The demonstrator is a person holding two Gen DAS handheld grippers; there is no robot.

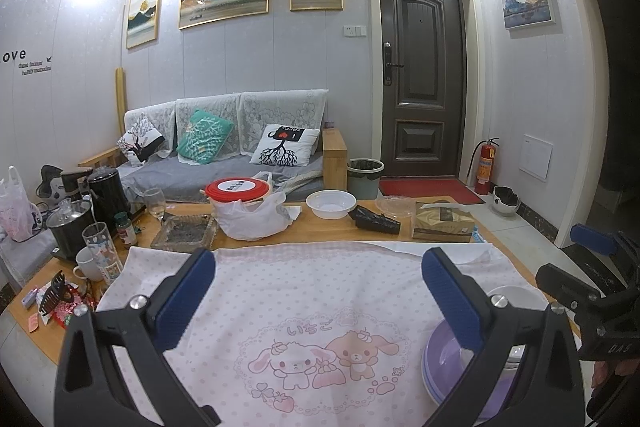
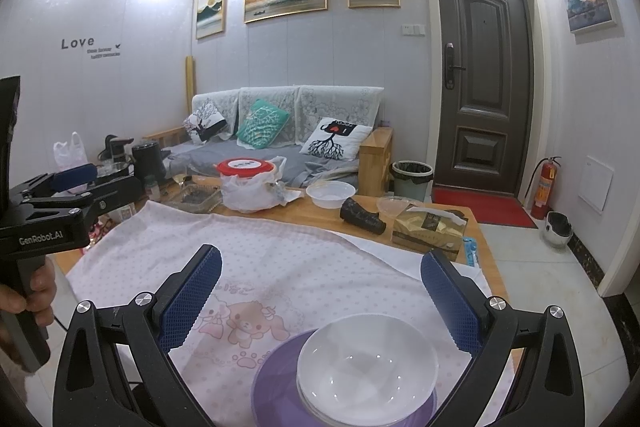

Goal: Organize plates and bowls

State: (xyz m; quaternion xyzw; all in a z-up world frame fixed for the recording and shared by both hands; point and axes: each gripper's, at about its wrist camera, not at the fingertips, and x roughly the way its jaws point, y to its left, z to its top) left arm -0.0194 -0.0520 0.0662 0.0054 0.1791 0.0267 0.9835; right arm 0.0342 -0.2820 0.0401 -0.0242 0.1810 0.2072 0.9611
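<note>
Between the released right tongs [image 2: 320,301], white bowls [image 2: 366,363] sit stacked on purple plates [image 2: 276,383]; left tongs [image 1: 318,293] released, plates at four o'clock.

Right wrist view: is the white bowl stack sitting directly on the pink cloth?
No, the white bowl stack sits on purple plates, which rest on the pink dotted cloth.

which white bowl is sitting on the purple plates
The near white bowl, stacked on the purple plates just below the right tool. The other white bowl stands alone on bare wood at the far table edge.
</note>
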